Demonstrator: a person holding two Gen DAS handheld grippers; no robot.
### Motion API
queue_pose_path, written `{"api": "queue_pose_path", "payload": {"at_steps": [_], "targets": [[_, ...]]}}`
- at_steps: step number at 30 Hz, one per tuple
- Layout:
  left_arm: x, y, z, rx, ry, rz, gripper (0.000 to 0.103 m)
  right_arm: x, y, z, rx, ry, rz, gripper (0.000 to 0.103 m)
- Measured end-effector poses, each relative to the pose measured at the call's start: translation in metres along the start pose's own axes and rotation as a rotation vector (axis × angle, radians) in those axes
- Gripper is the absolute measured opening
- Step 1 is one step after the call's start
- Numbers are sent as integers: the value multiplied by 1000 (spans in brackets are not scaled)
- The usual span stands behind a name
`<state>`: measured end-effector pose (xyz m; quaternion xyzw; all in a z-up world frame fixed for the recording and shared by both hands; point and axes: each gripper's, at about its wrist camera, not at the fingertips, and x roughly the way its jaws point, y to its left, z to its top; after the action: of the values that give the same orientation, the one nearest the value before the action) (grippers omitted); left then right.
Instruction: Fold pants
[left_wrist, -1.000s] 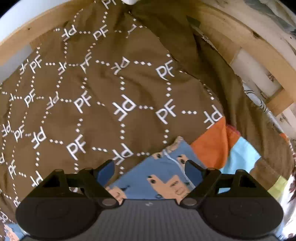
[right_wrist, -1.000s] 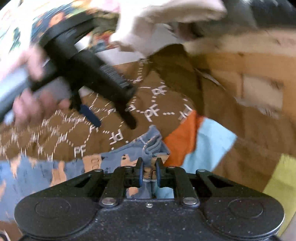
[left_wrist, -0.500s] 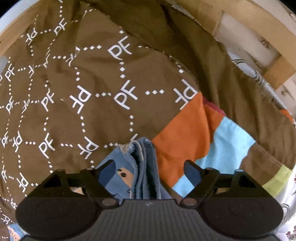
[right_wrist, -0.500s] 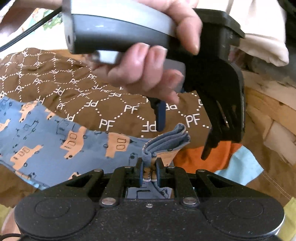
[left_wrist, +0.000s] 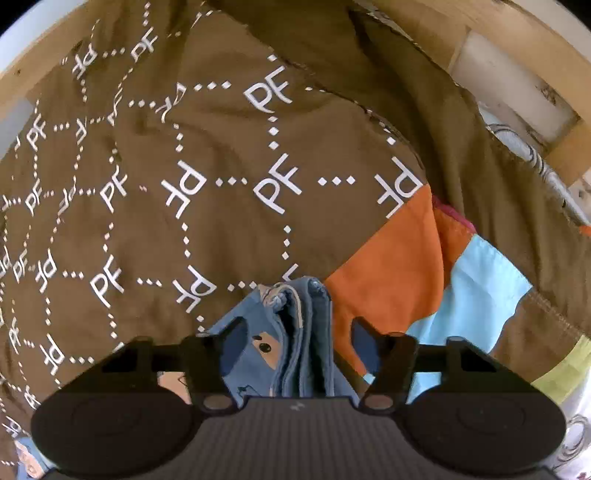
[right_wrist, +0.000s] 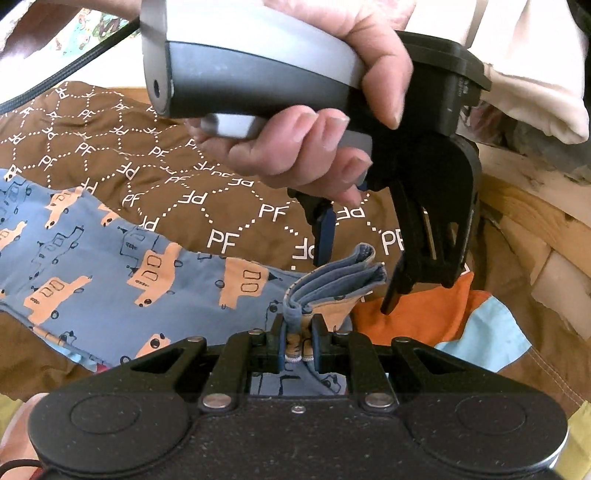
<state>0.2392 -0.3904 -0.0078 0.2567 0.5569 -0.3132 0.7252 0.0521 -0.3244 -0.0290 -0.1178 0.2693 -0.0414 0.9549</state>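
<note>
Closing around a bunched stack of hems, the left gripper points steeply down with the gathered end of the blue truck-print pants between its jaws, though the pads do not yet press on the cloth. The right gripper is narrow and clamped on the same bundle lower down, its blue pads pinching several layers that fan out above them. The rest of the pants trail away flat across the brown PF-printed blanket, toward the left of the right wrist view. The chief risk, as I judge it, is an uneven catch: the stacked layers splay at their top edge, so the left jaws could trap only the outer ones and let an inner layer slip free, spoiling the fold line. A second risk is snagging the bedding, since the orange patch and the light blue patch of a patchwork quilt lie just beside the bundle, and one left finger stands low over the orange patch in the right wrist view. The two grippers also work close together, so they may bump when either shifts. A wooden bed frame rims the far side, and a hand with a pale sleeve fills much of the right wrist view, hiding what lies behind.
</note>
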Motion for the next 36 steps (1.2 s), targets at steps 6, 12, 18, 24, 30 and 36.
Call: {"api": "queue_pose_path", "payload": {"at_steps": [6,12,18,24,30,36], "targets": [[1,-21,3,3,-1,17,22,1,0,0,-17,-2,2,15],[-10,-2,-13,-45,-27,-16,11,-4,3,1,-38,-28,-3,15],[-40,36,-54,-201,-109,-118,11,-22,23,1,-142,-104,17,15],[-55,96,-107,-355,-163,-154,11,-37,43,-1,-207,-136,113,15],[-38,144,-154,-498,-208,-213,11,-35,69,1,-255,-135,199,15],[-18,169,-186,-521,-225,-247,11,-28,95,-4,-312,-92,273,15]]}}
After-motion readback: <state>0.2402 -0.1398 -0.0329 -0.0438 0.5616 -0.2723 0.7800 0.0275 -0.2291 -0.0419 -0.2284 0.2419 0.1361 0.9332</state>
